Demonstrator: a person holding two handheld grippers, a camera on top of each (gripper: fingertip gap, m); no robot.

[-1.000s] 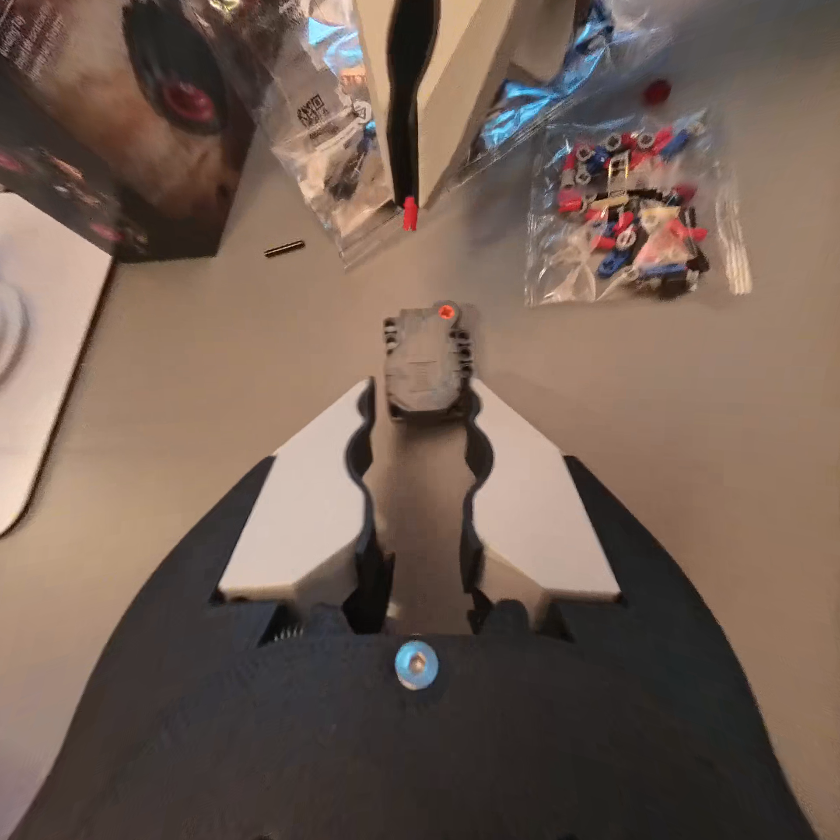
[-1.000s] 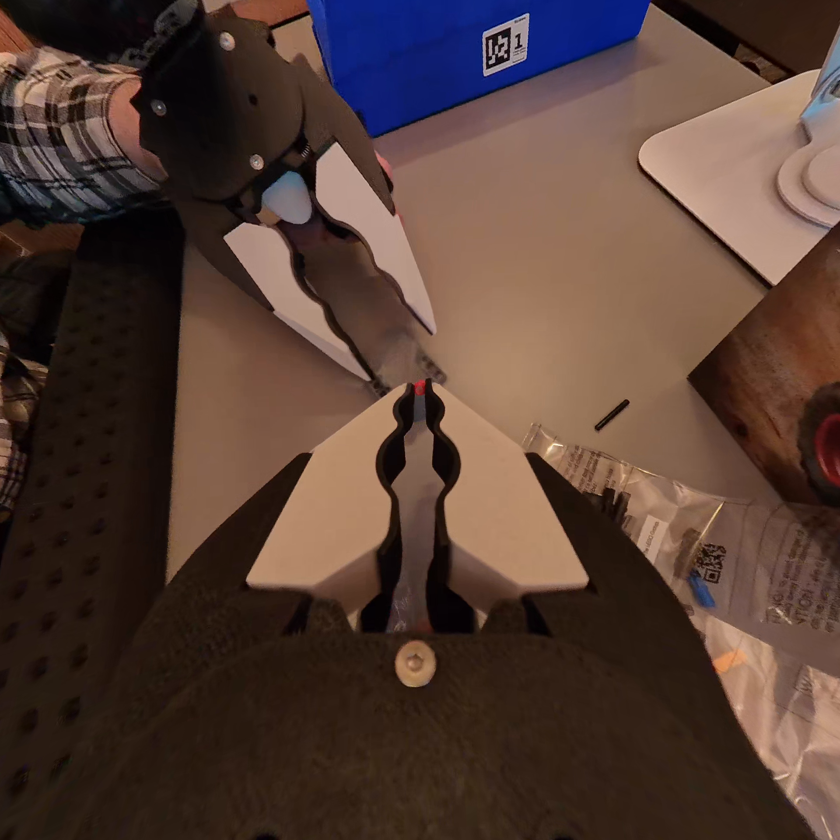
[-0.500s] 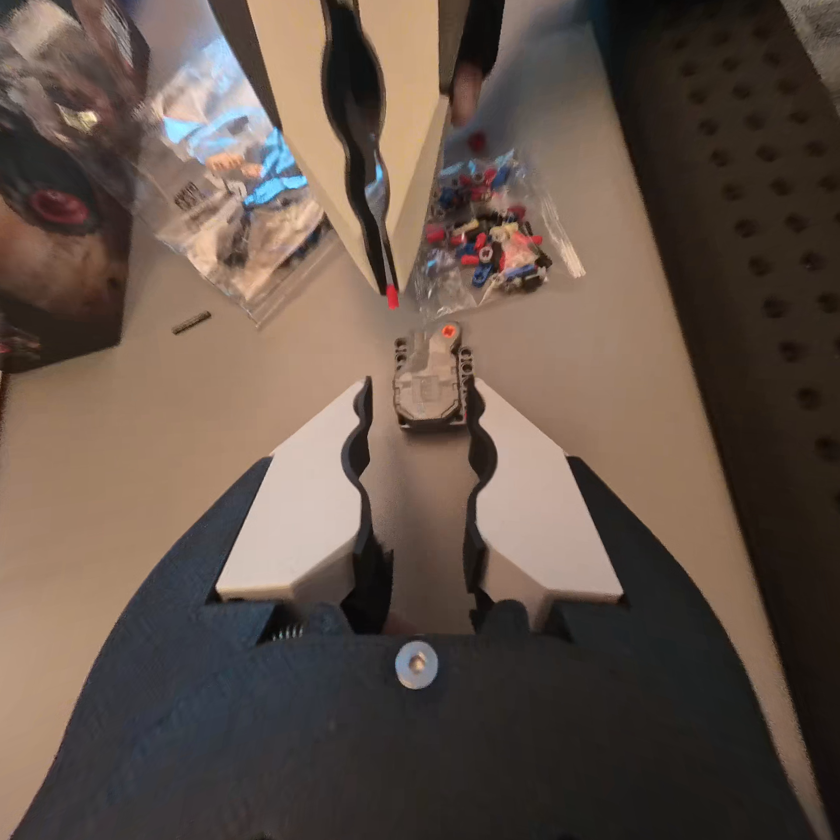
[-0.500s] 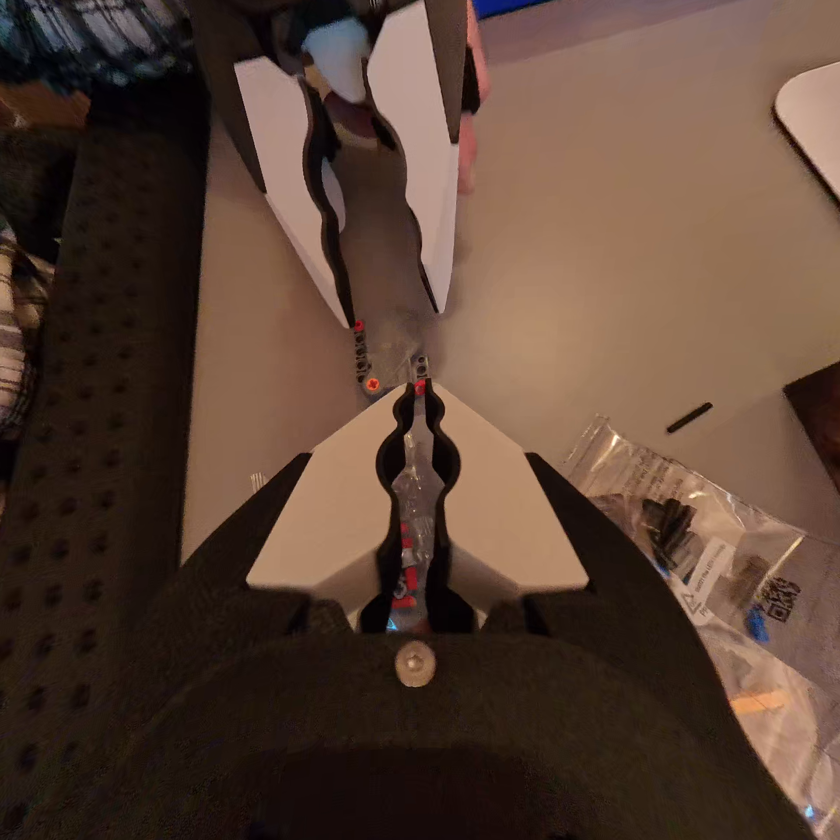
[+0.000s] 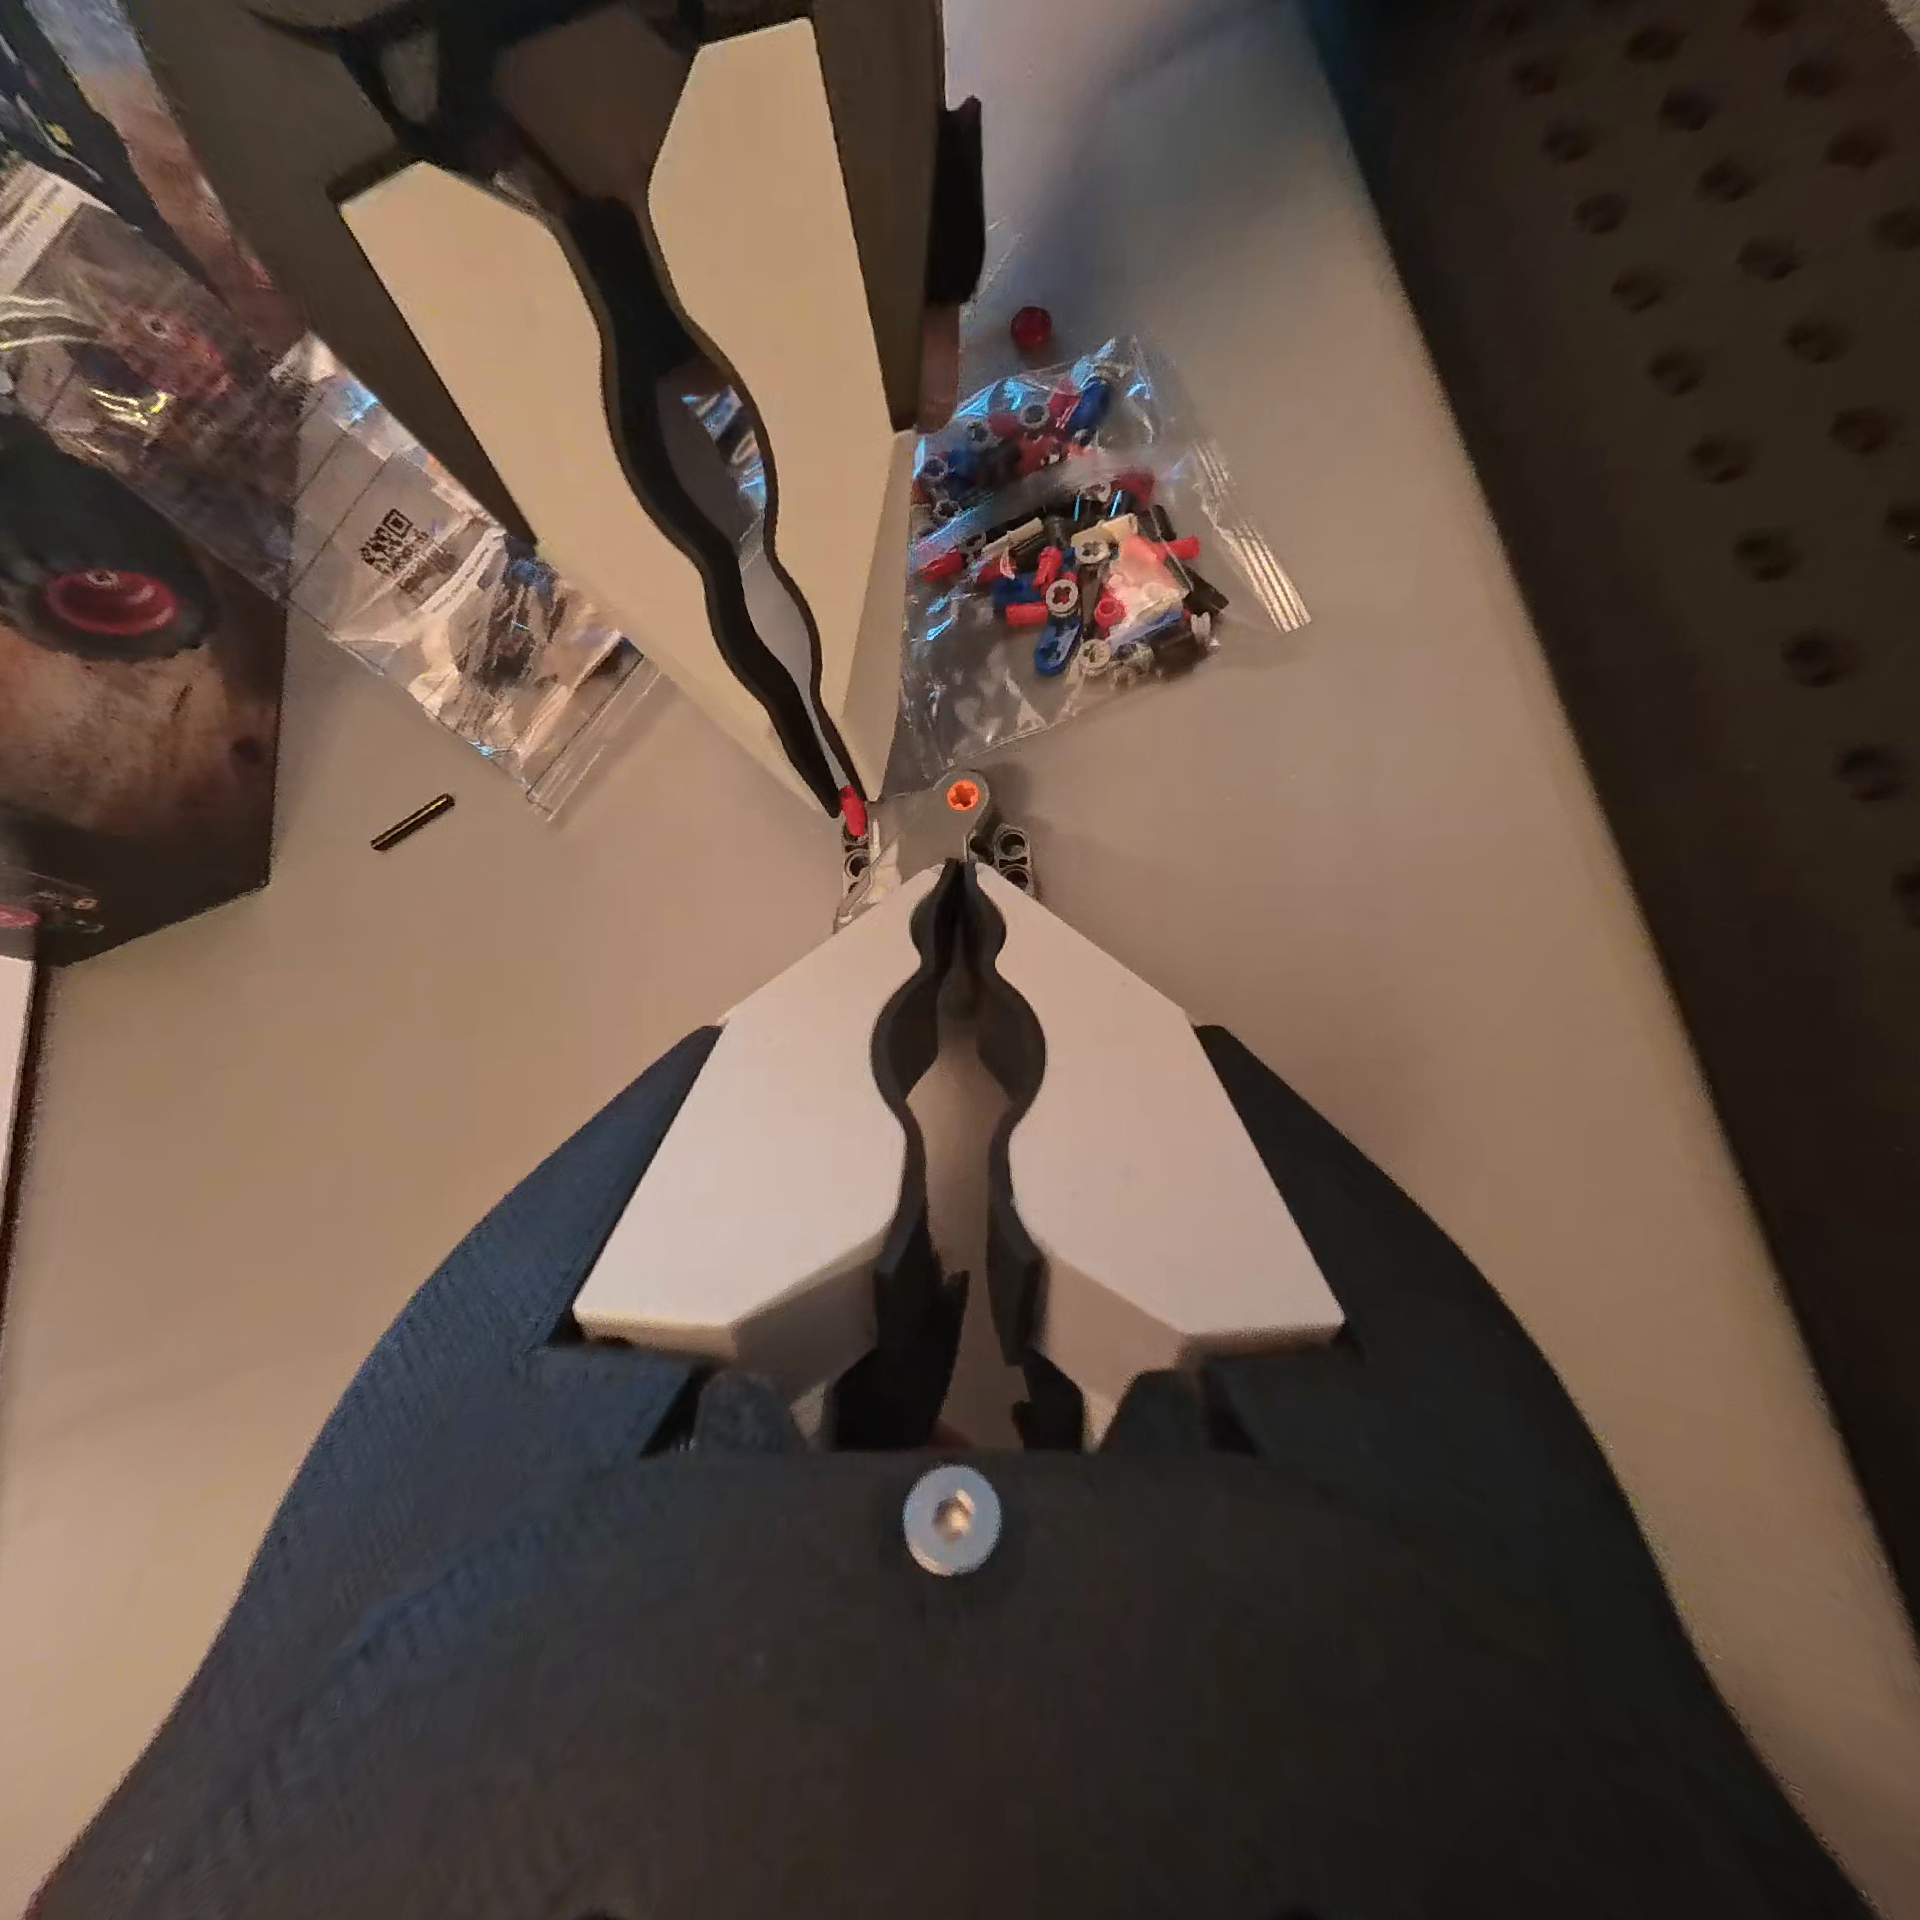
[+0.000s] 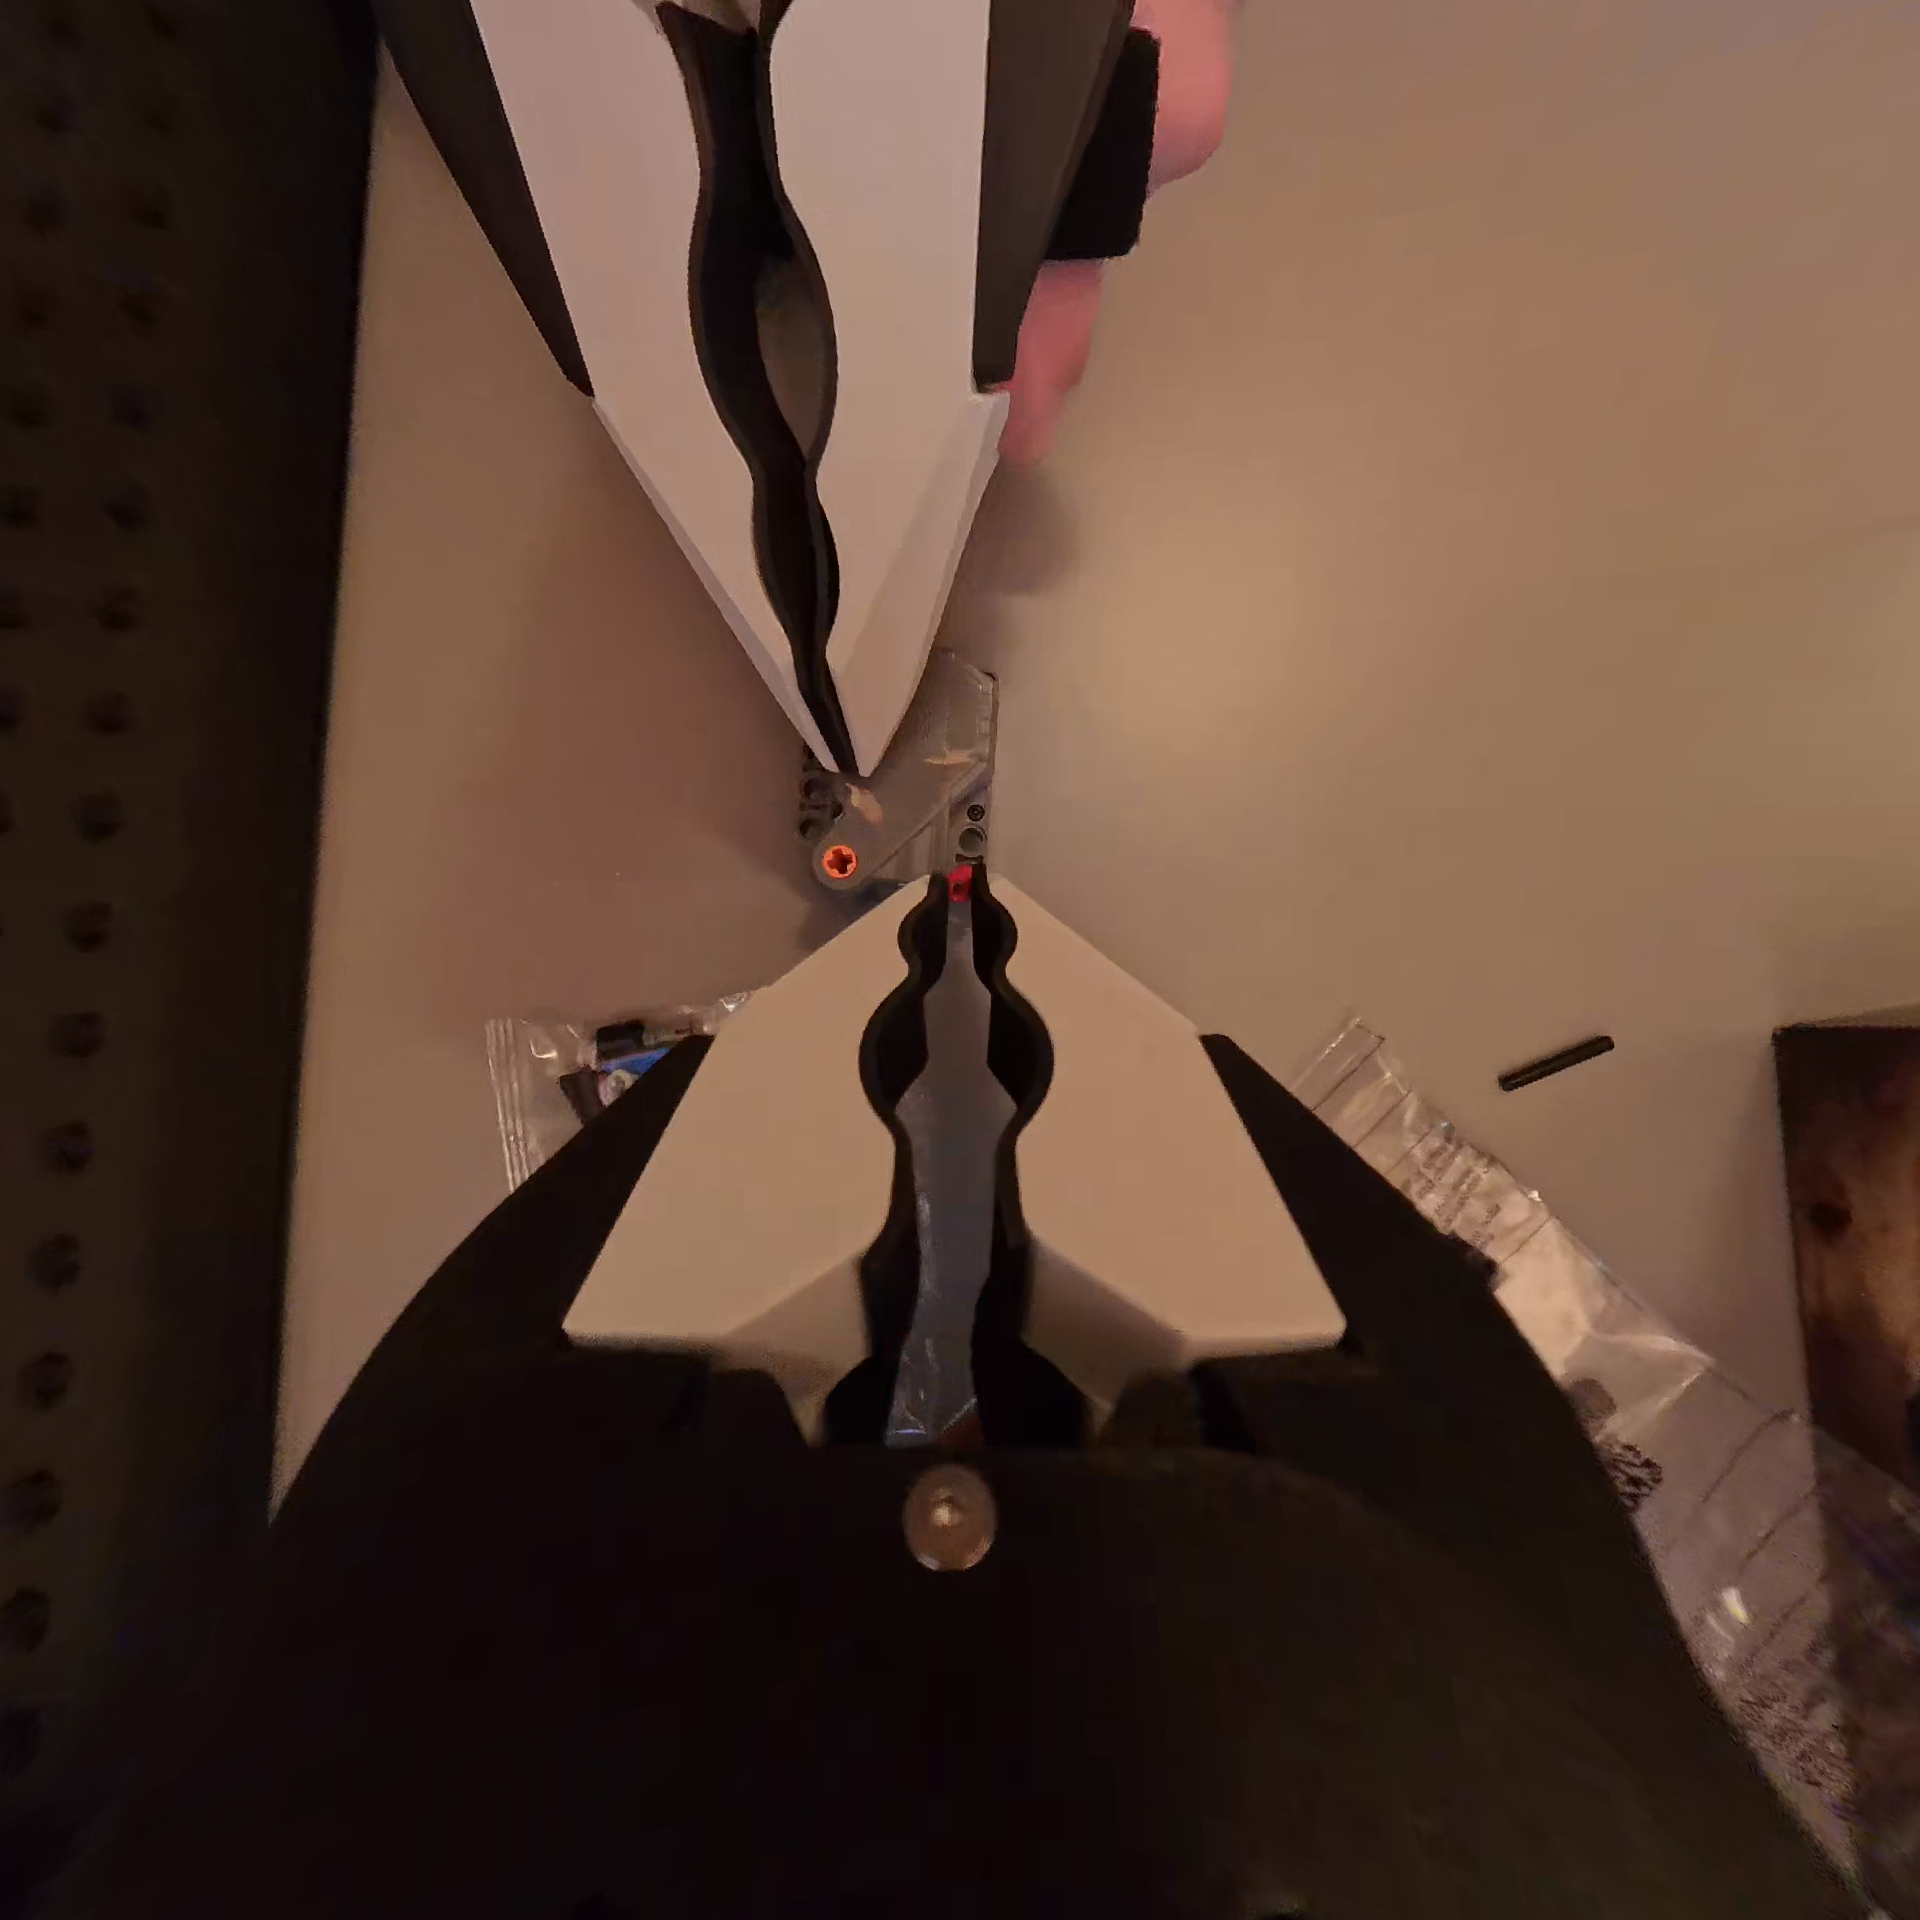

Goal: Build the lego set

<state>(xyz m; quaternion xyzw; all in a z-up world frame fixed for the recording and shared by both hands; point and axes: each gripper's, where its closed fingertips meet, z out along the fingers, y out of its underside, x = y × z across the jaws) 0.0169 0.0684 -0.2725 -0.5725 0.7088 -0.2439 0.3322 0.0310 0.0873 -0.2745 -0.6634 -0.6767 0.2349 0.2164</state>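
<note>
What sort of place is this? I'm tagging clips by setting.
Probably an indoor desk or hobby table: a plain tabletop with bags of small building parts, the set's box, and a pale monitor-like base.

We see dim, warm light in both views, darker in the right wrist view, where the near claw (image 6: 958, 883) body sinks to black. Glare flashes on the clear parts bags (image 5: 1091, 551), and the worktop (image 5: 416, 1091) is brightest at top. Wide-angle bending curves the edges; the person's hand (image 6: 1091, 312) is blurred.
</note>
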